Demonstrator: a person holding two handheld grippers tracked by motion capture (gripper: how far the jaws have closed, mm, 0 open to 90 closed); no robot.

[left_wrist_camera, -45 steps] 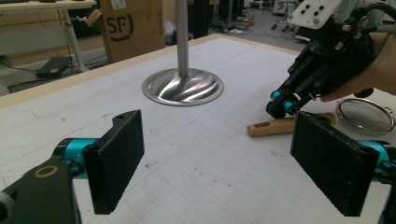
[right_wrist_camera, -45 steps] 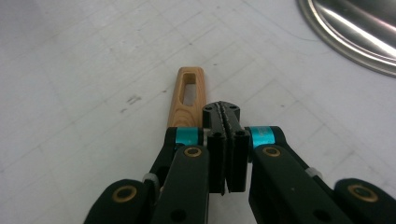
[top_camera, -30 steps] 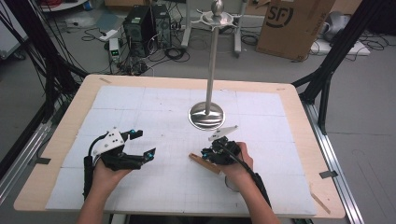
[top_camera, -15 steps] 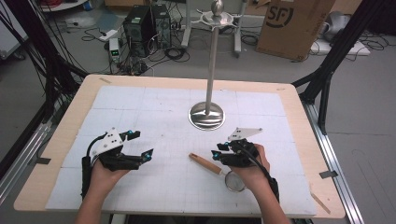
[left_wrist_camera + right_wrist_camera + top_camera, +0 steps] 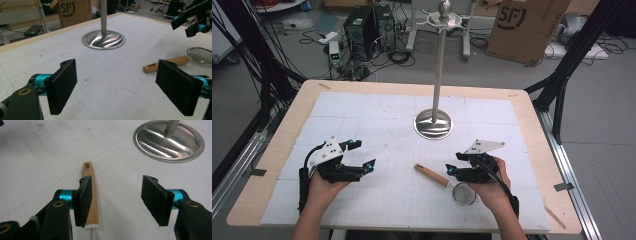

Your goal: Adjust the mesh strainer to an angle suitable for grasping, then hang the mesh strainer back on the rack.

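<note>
A small strainer lies on the white mat, its wooden handle (image 5: 432,175) pointing left and its mesh bowl (image 5: 464,194) close to the person's right hand. My right gripper (image 5: 455,164) is open just right of the handle. In the right gripper view the handle (image 5: 90,185) runs under the left pad (image 5: 83,200), and the gap (image 5: 118,200) holds nothing. My left gripper (image 5: 362,155) is open at the front left, empty. In its own view (image 5: 120,87) the strainer handle (image 5: 167,63) and mesh (image 5: 201,55) lie ahead to the right.
A metal stand with a round polished base (image 5: 433,124) and a tall pole (image 5: 439,65) rises mid-table behind both grippers. The white gridded mat (image 5: 377,115) covers a wooden table (image 5: 302,100). Cables, computers and a cardboard box sit on the floor beyond.
My right gripper has drawn back to the right, uncovering the strainer lying on the mat. The left gripper has barely moved.
</note>
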